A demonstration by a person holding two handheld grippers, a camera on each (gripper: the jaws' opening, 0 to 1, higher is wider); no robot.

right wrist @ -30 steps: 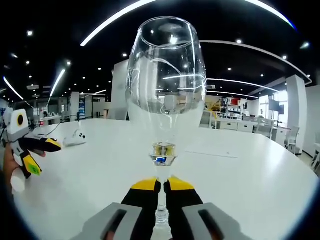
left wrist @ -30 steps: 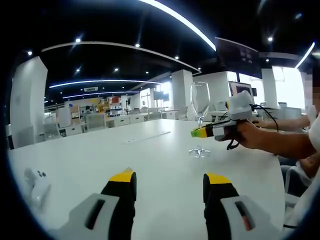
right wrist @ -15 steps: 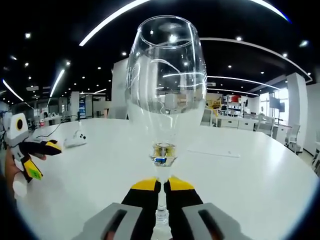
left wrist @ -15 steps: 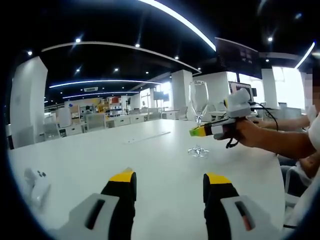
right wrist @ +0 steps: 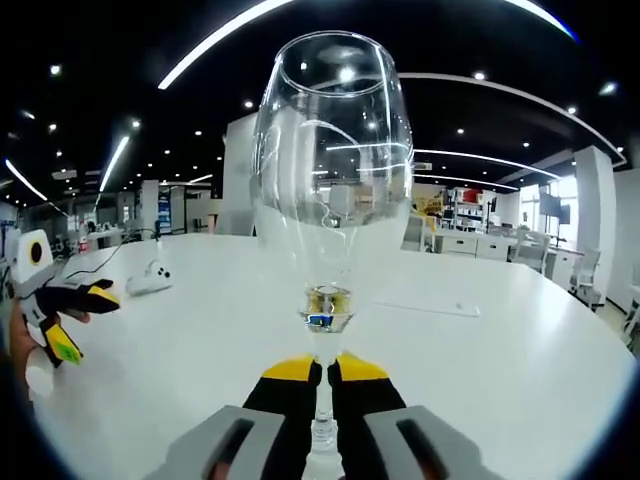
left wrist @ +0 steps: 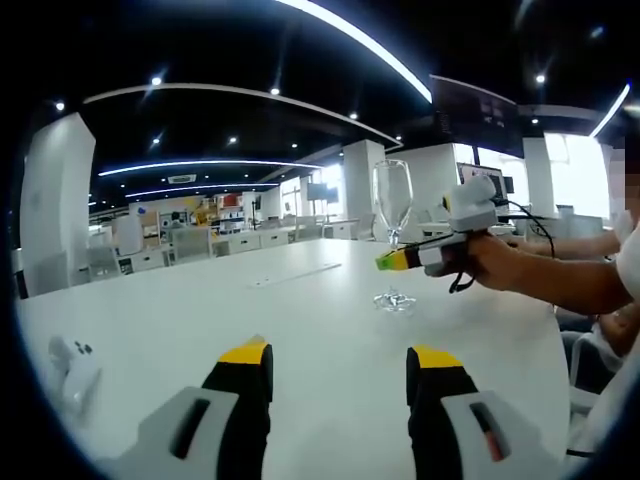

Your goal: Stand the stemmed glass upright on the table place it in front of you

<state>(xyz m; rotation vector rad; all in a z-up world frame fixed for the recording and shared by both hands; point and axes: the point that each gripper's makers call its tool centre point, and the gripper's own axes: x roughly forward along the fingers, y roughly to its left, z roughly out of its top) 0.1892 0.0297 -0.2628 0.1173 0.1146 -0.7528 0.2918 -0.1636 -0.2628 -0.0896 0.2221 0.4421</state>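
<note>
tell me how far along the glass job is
Done: the clear stemmed glass stands upright, its foot on the white table. In hand: the right gripper is shut on its stem. Left: letting go. The left gripper is open, holding nothing.

Open-plan office under a dark ceiling (left wrist: 250, 40) with curved light strips (left wrist: 350, 40) and spotlights, white columns (left wrist: 362, 185), desks and chairs (left wrist: 190, 243) beyond a broad white table (left wrist: 300, 330).

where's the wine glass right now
The wine glass stands upright on the white table, its stem pinched by the right gripper, ahead and right of the open left gripper.
</note>
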